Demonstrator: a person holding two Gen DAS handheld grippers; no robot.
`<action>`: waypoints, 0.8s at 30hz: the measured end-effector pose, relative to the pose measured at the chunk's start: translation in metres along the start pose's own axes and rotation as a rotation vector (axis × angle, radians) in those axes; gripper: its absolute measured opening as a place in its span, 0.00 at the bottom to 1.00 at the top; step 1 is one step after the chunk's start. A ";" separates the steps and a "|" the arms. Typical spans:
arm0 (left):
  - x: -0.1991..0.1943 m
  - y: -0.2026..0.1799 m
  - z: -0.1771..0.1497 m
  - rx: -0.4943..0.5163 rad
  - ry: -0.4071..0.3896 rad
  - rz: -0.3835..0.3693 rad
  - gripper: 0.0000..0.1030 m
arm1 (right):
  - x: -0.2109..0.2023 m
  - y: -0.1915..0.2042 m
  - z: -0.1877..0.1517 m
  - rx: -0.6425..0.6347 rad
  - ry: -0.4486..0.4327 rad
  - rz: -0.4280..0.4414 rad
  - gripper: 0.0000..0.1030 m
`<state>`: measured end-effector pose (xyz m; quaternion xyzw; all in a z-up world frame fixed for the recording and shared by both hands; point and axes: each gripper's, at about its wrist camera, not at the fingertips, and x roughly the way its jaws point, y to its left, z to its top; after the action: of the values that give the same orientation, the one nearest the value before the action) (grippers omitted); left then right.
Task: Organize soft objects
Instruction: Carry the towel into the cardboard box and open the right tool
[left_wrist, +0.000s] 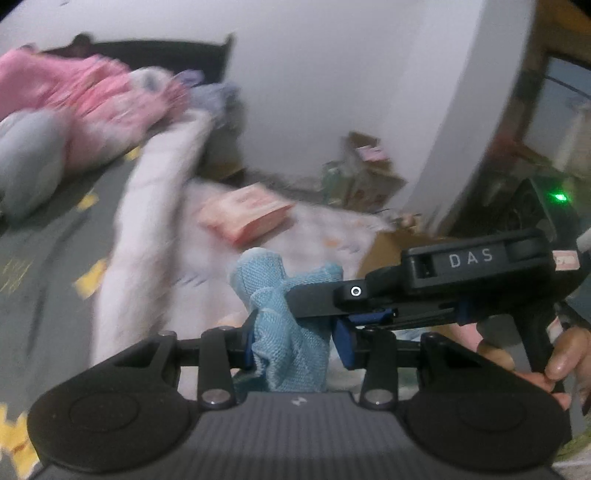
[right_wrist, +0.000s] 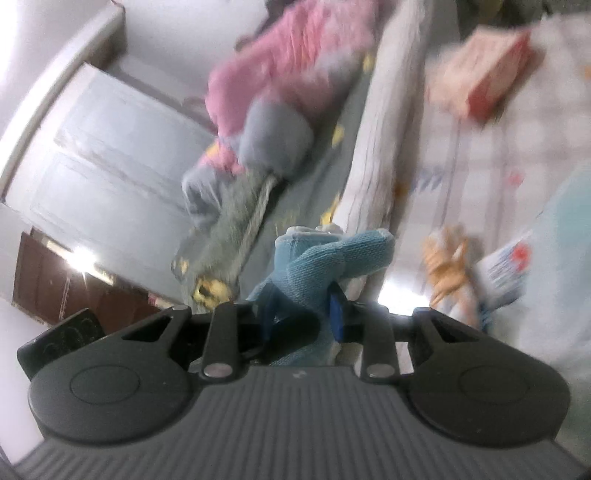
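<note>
A light blue knitted cloth (left_wrist: 284, 332) hangs bunched between both grippers above the bed. In the left wrist view my left gripper (left_wrist: 295, 345) is shut on its lower part, blue pads pressing from both sides. My right gripper (left_wrist: 295, 299), held by a hand (left_wrist: 565, 354), comes in from the right and clamps the same cloth higher up. In the right wrist view the blue cloth (right_wrist: 325, 266) sticks up from my right gripper (right_wrist: 302, 315), which is shut on it. Both views are blurred by motion.
On the grey bed sheet with yellow marks (left_wrist: 48, 258) lie a pink fluffy blanket (left_wrist: 85, 99), a grey pillow (left_wrist: 26, 158), a white blanket (left_wrist: 147, 221) and a pink-red box (left_wrist: 243, 214). Cardboard boxes (left_wrist: 369, 177) stand by the wall. An orange soft toy (right_wrist: 447, 262) lies at the right.
</note>
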<state>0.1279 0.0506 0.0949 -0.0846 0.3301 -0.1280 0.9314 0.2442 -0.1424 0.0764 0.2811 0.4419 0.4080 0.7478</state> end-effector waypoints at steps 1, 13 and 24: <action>0.003 -0.013 0.006 0.013 -0.003 -0.023 0.40 | -0.019 -0.003 0.003 -0.004 -0.028 -0.012 0.27; 0.125 -0.182 0.018 0.091 0.164 -0.338 0.40 | -0.199 -0.099 0.019 0.077 -0.133 -0.384 0.27; 0.240 -0.271 0.000 0.036 0.281 -0.474 0.43 | -0.264 -0.170 0.028 0.028 -0.085 -0.686 0.27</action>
<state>0.2584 -0.2779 0.0176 -0.1244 0.4249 -0.3586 0.8218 0.2574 -0.4568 0.0699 0.1428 0.4847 0.1146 0.8553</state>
